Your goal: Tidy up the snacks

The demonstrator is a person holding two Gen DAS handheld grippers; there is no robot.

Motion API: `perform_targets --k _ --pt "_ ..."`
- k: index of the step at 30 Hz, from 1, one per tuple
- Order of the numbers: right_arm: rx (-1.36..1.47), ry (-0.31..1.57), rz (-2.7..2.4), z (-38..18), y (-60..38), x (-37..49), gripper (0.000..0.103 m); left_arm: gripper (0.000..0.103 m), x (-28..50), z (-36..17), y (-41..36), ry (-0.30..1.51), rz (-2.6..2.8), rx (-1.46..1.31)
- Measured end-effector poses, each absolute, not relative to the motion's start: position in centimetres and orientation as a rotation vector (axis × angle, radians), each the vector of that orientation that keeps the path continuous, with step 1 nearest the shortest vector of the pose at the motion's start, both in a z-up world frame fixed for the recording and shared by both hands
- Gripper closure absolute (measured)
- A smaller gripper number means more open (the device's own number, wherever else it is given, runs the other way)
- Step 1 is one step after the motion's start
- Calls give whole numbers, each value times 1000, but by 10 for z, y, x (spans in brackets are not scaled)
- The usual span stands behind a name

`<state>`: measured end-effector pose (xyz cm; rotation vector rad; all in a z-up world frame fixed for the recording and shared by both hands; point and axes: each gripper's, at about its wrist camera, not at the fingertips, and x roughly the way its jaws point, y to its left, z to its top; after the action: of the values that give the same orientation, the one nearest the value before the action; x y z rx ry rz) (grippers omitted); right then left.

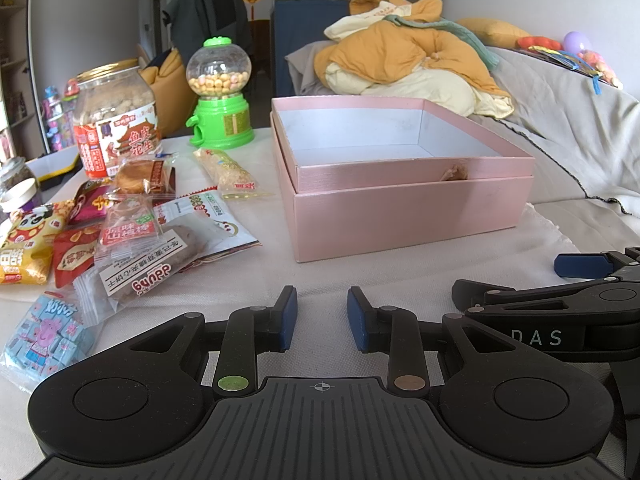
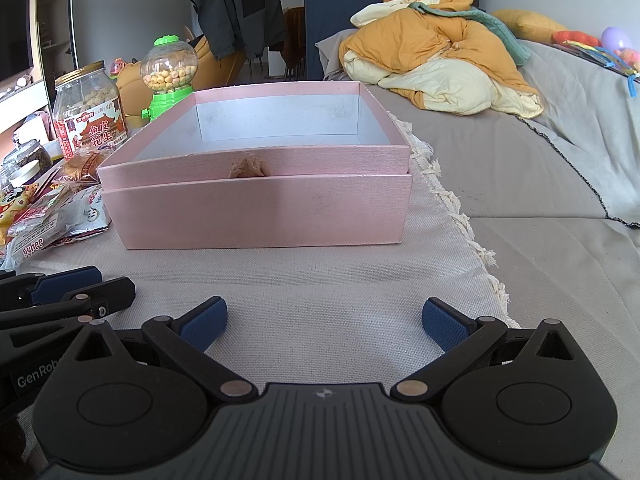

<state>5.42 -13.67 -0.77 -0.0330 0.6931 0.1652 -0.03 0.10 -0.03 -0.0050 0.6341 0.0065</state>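
An open pink box (image 1: 400,216) with a white inside stands on the cloth, nested in its lid; it shows straight ahead in the right wrist view (image 2: 260,216). Several snack packets (image 1: 132,232) lie in a heap left of the box, also at the left edge of the right wrist view (image 2: 48,216). My left gripper (image 1: 322,318) is open and empty, low over the cloth in front of the box. My right gripper (image 2: 324,324) is wide open and empty, just right of the left one, in front of the box.
A peanut jar (image 1: 116,116) and a green candy dispenser (image 1: 220,92) stand behind the packets. A small jar (image 1: 20,188) stands at the far left. A heap of orange and cream bedding (image 2: 440,68) lies on the grey sofa behind the box. The cloth's fringed edge (image 2: 472,232) runs right of the box.
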Motion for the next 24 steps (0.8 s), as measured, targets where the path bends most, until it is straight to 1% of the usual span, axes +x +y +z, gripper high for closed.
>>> perform_targets --k 10,12,14,18,21,24 --pt "-36 695 173 -12 -134 52 0 71 0 2 6 633 -9 -38" --pt "-56 738 194 -10 -135 56 0 70 -1 6 15 655 -61 -52" --pt "-70 823 238 -4 -136 67 0 70 -3 17 31 670 -83 -61" --pt "-96 906 258 1 -133 81 0 70 -14 50 83 619 25 -12" --pt "-98 920 229 1 -125 83 0 70 -20 62 128 619 113 -28" --pt "-94 901 230 -1 -120 84 0 71 -25 59 165 645 184 -81"
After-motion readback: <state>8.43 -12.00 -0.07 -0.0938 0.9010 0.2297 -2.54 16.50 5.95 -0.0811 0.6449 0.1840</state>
